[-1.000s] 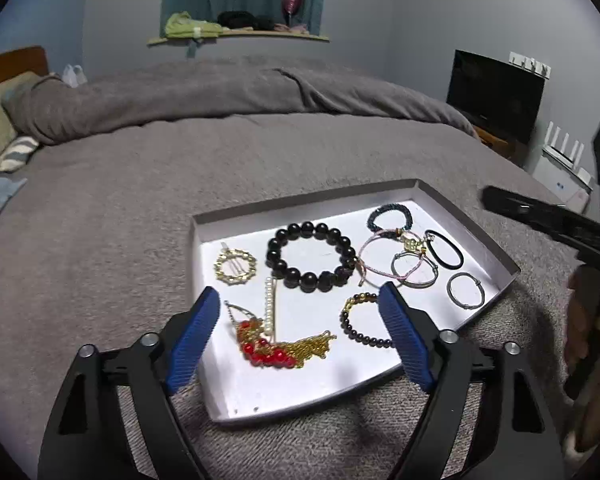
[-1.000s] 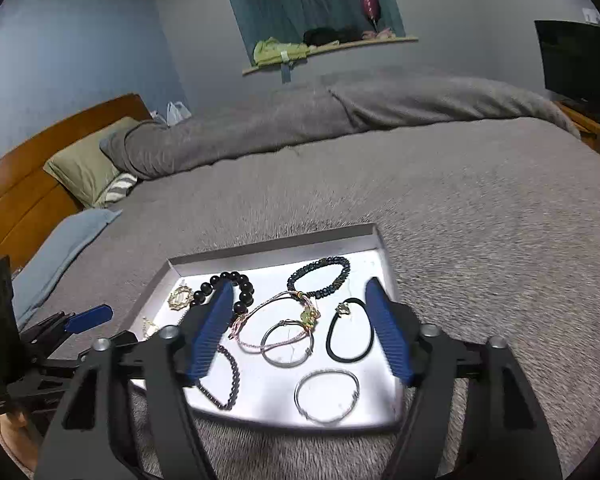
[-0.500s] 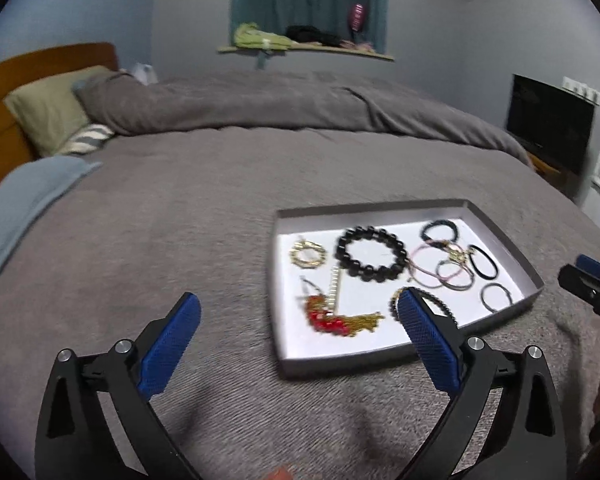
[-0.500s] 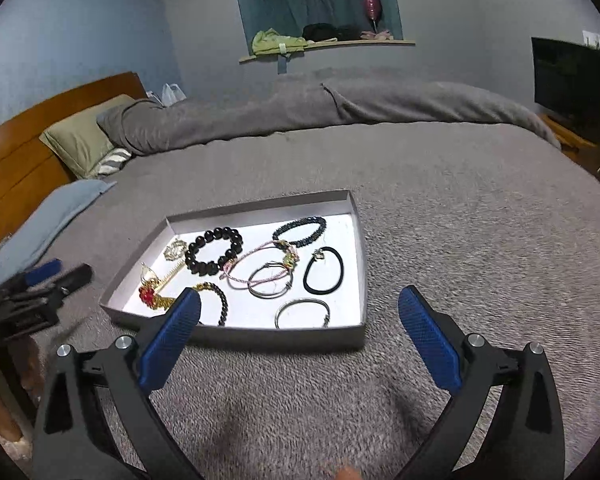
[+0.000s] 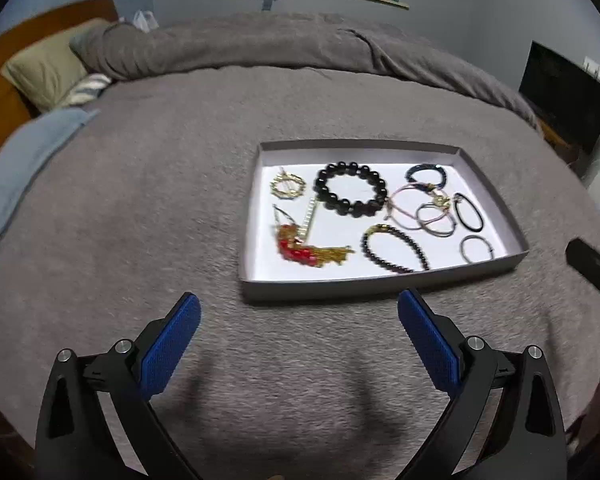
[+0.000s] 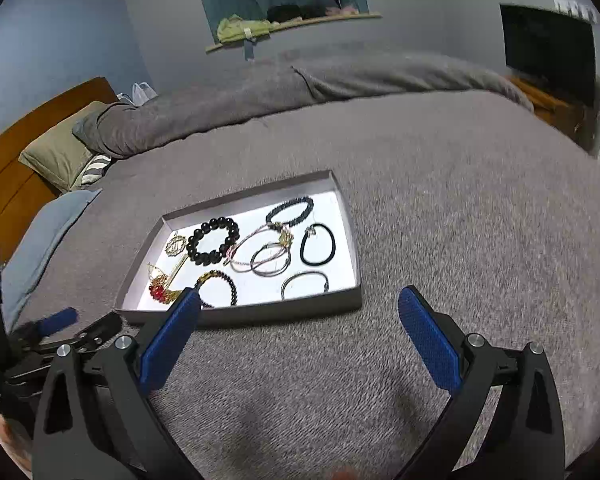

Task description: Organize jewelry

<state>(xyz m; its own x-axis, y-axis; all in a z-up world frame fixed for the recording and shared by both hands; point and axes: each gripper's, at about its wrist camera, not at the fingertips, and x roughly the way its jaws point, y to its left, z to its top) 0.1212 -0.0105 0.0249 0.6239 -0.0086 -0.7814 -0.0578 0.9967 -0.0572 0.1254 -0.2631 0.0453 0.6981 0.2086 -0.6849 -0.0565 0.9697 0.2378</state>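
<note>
1. Grey bed cover (image 5: 140, 208) carries a shallow grey tray (image 5: 496, 200) with a white floor.
2. Jewelry lies loose inside the tray: black bead bracelet (image 5: 350, 194) near centre, gold ring brooch (image 5: 287, 186) at 9 o'clock of it, red-and-gold tassel piece (image 5: 304, 246) at 7 o'clock, black hair tie (image 5: 469, 212) at 3 o'clock.
3. Left tool (image 5: 298, 334): jaws spread wide, holding nothing, short of the tray's near wall.
4. Right tool (image 6: 298, 330): jaws spread wide, holding nothing, above the cover.

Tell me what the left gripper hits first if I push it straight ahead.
Probably the near wall of the tray. The left gripper, jaws open, is above the grey blanket just short of it. Height is unclear; it might clear the wall.
</note>
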